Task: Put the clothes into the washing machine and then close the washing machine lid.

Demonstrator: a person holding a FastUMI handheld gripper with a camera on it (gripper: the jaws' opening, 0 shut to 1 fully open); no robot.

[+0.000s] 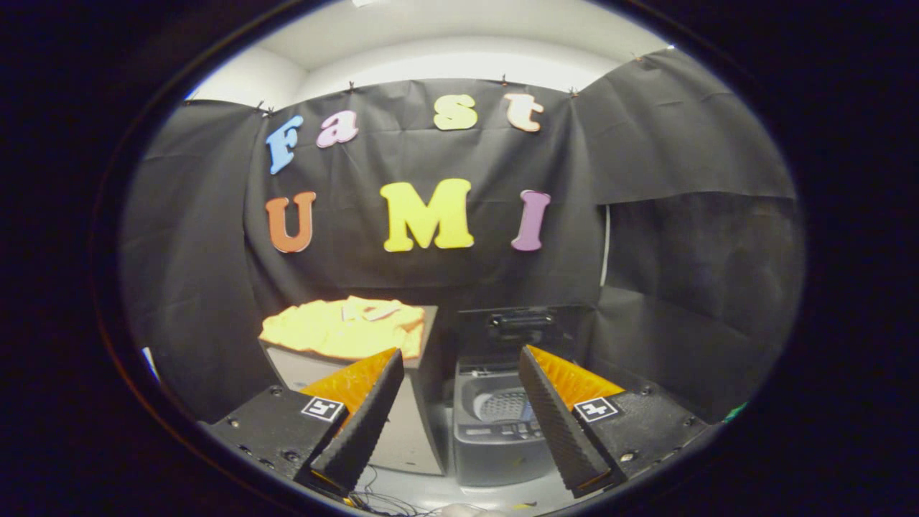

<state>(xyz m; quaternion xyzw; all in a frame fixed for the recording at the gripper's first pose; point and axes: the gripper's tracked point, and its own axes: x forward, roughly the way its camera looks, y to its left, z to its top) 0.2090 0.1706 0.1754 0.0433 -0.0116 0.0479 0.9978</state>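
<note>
A yellow garment (344, 329) lies folded on top of a grey box (413, 438), beyond my left finger (362, 424). To its right stands a small grey top-loading washing machine (495, 445) with its dark lid (520, 327) raised upright at the back and the drum (502, 406) showing. My gripper (459, 355) is open, held well back from both things with nothing between its fingers. The right finger (556, 424) covers part of the machine's right side.
Black cloth walls close in the booth behind and on both sides. Thin cables (388, 499) lie on the pale floor in front of the box. The machine and the box stand close together with a narrow gap between them.
</note>
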